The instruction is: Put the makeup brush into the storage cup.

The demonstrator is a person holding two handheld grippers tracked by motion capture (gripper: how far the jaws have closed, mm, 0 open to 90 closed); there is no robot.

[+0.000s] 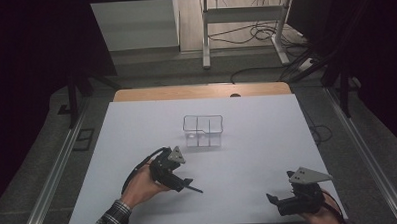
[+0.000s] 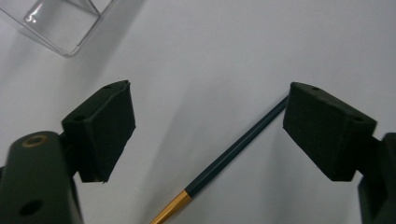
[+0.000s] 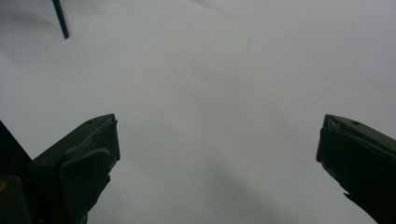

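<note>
Down on the white worktop (image 1: pixel 137 144), a thin dark pen with a gold end (image 2: pixel 224 156) is lying flat. The left gripper (image 2: pixel 208 126) is hanging just over it with its jaws spread wide, one on each side of the pen, not squeezing it. A clear plastic box (image 1: pixel 203 130) is sitting a bit farther back. The right gripper (image 3: pixel 217 154) is resting near the front edge, well apart from the pen, with its jaws spread wide and holding nothing.
</note>
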